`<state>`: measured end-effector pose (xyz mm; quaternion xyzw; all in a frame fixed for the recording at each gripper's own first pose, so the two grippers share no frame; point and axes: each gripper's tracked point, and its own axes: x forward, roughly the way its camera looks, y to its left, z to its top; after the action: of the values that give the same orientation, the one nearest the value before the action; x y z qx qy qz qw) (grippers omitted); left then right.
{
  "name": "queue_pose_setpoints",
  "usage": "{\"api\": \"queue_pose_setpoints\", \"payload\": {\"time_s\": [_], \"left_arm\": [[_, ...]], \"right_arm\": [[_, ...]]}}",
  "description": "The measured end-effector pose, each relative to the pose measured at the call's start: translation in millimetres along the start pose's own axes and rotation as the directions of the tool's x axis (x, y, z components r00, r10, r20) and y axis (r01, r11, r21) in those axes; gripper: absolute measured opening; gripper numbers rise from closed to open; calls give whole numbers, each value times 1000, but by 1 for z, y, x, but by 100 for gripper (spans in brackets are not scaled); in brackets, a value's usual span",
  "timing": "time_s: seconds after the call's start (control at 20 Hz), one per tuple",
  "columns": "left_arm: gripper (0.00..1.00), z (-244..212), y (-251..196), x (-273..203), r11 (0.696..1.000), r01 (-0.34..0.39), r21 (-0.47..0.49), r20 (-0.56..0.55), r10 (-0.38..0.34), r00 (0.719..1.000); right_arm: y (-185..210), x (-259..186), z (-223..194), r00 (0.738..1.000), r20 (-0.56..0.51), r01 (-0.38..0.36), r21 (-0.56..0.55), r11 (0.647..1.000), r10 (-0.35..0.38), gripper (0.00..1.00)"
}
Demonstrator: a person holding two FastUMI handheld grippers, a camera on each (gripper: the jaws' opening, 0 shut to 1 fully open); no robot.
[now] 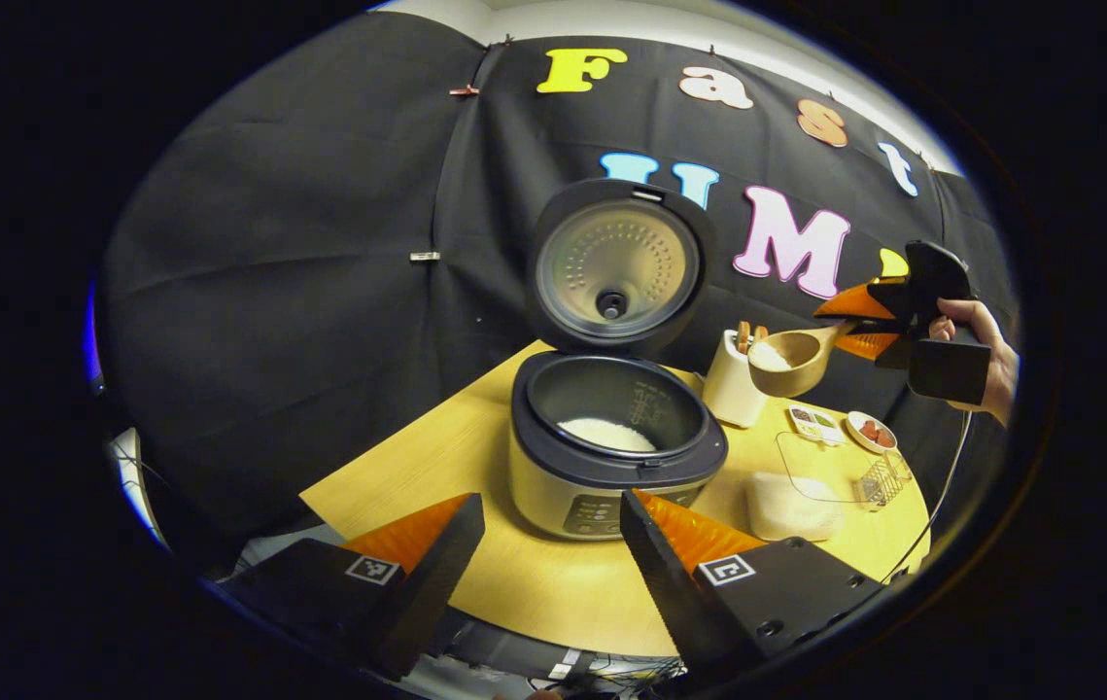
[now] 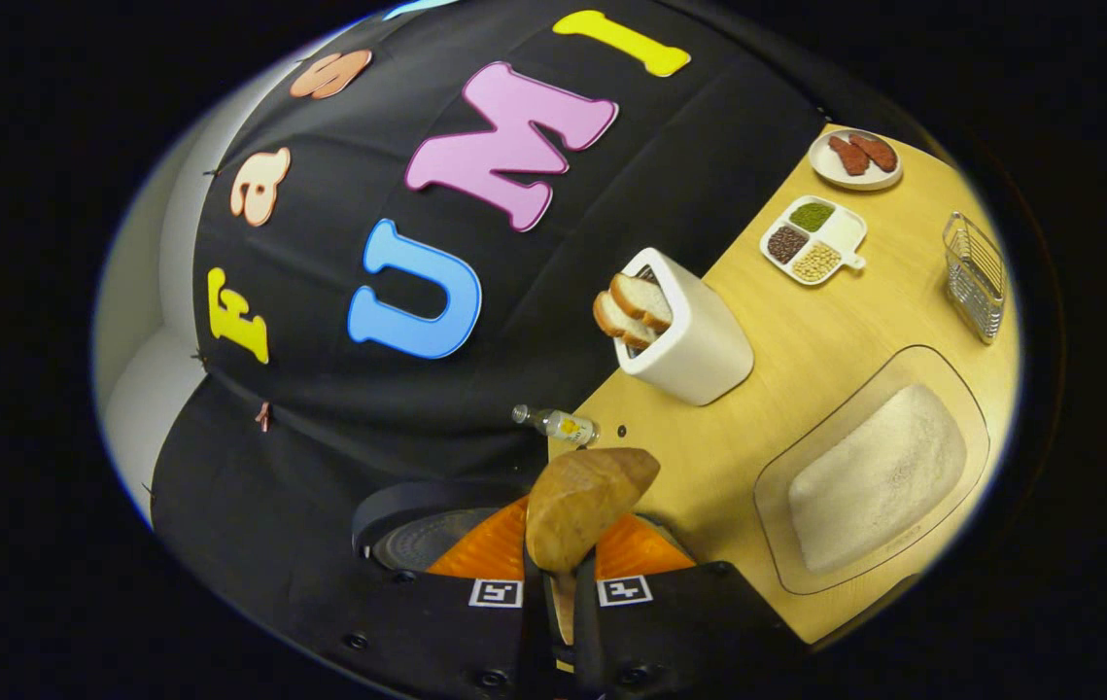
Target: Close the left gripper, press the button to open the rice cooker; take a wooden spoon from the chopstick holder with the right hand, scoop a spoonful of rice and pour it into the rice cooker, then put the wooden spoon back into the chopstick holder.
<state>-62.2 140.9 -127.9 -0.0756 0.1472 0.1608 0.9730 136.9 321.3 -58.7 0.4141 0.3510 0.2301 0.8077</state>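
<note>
We see the right hand-held gripper [image 1: 859, 321] clamped on the handle of the wooden spoon [image 1: 791, 362], whose bowl carries rice in the air just above the white chopstick holder [image 1: 734, 387]. The left hand-held gripper [image 1: 553, 530] stands wide apart and empty before the rice cooker [image 1: 611, 457], lid raised, rice in its pot, on the table [image 1: 553, 583].

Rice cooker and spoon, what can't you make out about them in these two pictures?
- Rice cooker: front buttons in the left gripper view, partly behind the left claw and too small.
- Wooden spoon: in the right gripper view its bowl faces away, so the rice is hidden.
- Spoon handle: covered by the right claw.
- Holder: contents too small in the left gripper view.
</note>
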Motion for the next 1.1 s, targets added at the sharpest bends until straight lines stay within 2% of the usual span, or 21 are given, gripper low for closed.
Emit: {"api": "queue_pose_setpoints", "payload": {"time_s": [0.25, 0.3, 0.35, 0.65, 0.75, 0.95, 1.1], "left_arm": [[96, -6, 27, 0, 997, -59, -42, -10, 59, 998], [93, -6, 31, 1, 997, -67, -45, -11, 67, 998], [96, -5, 35, 2, 996, -74, -46, -12, 74, 997], [96, 0, 53, 8, 994, -100, -38, -12, 99, 995], [96, 2, 57, 9, 994, -106, -34, -10, 105, 994], [96, 4, 60, 13, 994, -107, -34, -8, 107, 994], [96, 0, 60, 13, 994, -107, -38, -13, 107, 994]], "right_arm": [[41, 39, -37, 998, -44, -59, -172, 983, 52, 13], [46, 47, -44, 997, -50, -66, -207, 976, 57, 13], [49, 50, -52, 997, -53, -74, -245, 967, 63, 13], [59, 79, -87, 995, -58, -99, -469, 877, 81, 13], [61, 82, -99, 994, -65, -108, -542, 833, 87, 13], [68, 87, -121, 986, -101, -166, -676, 718, 133, 13], [74, 87, -140, 975, -148, -220, -760, 611, 167, 13]]}}
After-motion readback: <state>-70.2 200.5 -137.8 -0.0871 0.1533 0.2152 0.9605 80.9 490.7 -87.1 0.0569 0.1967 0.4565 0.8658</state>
